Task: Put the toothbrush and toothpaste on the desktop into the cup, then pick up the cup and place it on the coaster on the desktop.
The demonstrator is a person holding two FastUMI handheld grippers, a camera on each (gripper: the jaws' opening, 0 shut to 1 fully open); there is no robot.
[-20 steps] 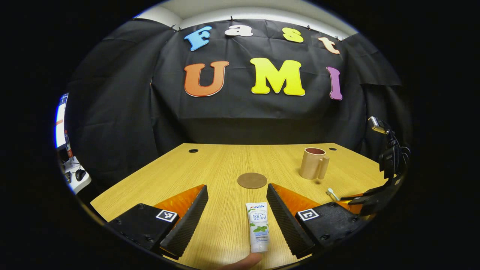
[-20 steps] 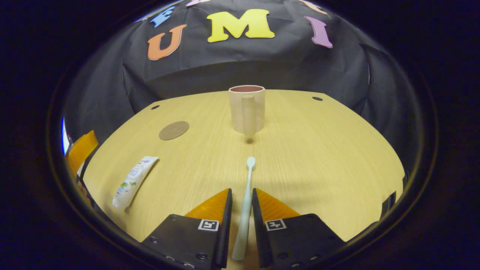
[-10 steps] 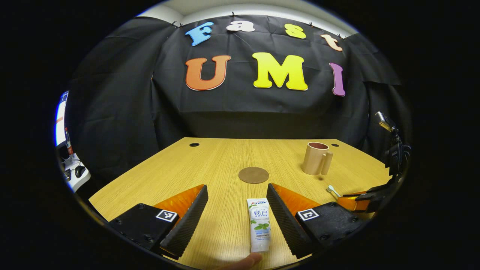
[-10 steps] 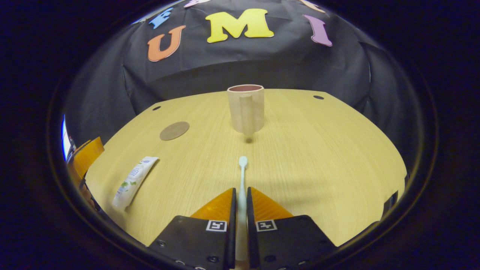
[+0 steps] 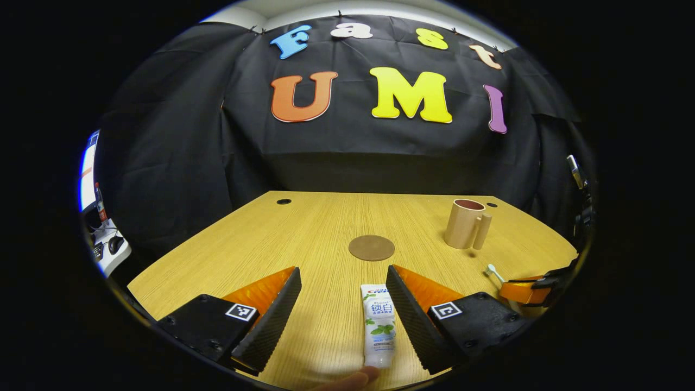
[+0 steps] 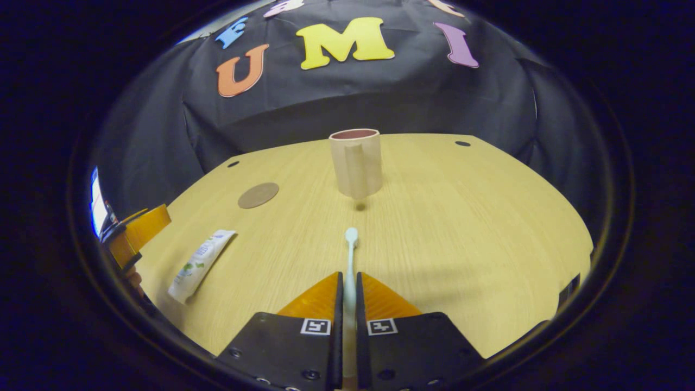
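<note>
A: The toothbrush point(image 6: 350, 255) lies flat on the bench point(image 6: 461, 217), head toward the cup point(image 6: 355, 163), its handle running back between the fingers of the right claw point(image 6: 349, 304). Those fingers are closed on the handle, one on each side.

B: So that claw is grasping it. What makes the lift go well?

A: I'd raise it level first, then tip the head down only once it is over the cup's mouth. The handle is thin, so it may pivot in the grip. The cup's own handle faces this claw, so I'd come in from above rather than low.

B: And the toothpaste point(image 5: 378, 325)?

A: It lies on the bench between the fingers of the left claw point(image 5: 343, 320), nearer the right-hand one. That claw is spread wide, holding nothing. A fingertip of the person shows just at the tube's near end.

B: Room to move?

A: The coaster point(image 5: 371, 247) sits beyond the tube, well apart from the cup. The stretch from brush to cup is bare wood. The tube lies close to the near edge, so I'd close on it squarely rather than nudge it back.
</note>
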